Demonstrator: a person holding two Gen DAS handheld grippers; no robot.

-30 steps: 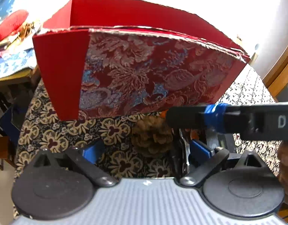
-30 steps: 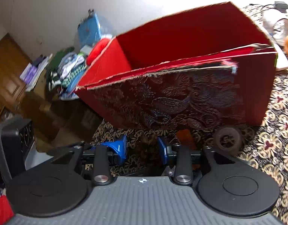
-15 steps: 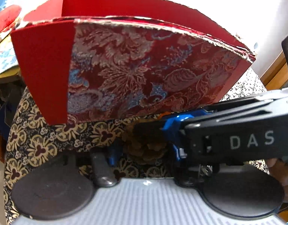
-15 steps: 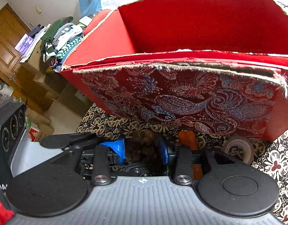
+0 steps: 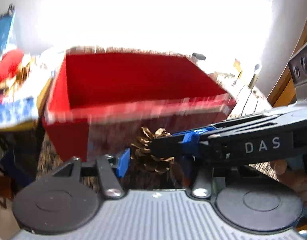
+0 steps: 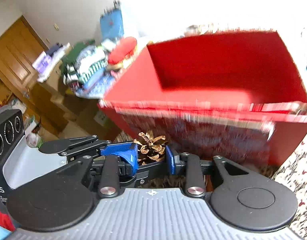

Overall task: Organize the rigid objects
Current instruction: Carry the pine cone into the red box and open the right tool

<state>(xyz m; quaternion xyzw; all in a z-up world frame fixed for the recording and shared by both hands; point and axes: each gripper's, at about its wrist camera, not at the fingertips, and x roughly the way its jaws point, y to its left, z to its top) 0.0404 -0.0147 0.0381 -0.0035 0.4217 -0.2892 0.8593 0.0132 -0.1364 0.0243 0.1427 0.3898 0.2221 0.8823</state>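
Note:
A brown pine cone (image 6: 151, 147) sits between the blue pads of my right gripper (image 6: 151, 156), which is shut on it and holds it in front of the red brocade box (image 6: 223, 74). The box's red inside shows from above and looks empty where visible. In the left wrist view the same pine cone (image 5: 151, 152) lies between my left gripper's (image 5: 153, 160) pads, with the right gripper's black finger (image 5: 173, 146) crossing in from the right. The left blue pad (image 5: 123, 162) stands close beside the cone; the other pad is hidden. Both views are motion-blurred.
The box (image 5: 133, 80) stands on a floral tablecloth (image 6: 293, 172). A side table with folded clothes and a red cushion (image 6: 123, 50) is to the left, with a wooden door (image 6: 13, 60) beyond. A hand (image 5: 293, 178) holds the right gripper.
Both grippers have risen with the pine cone from the tablecloth to near the box's rim. The box's inside now shows. The right gripper closed on the cone.

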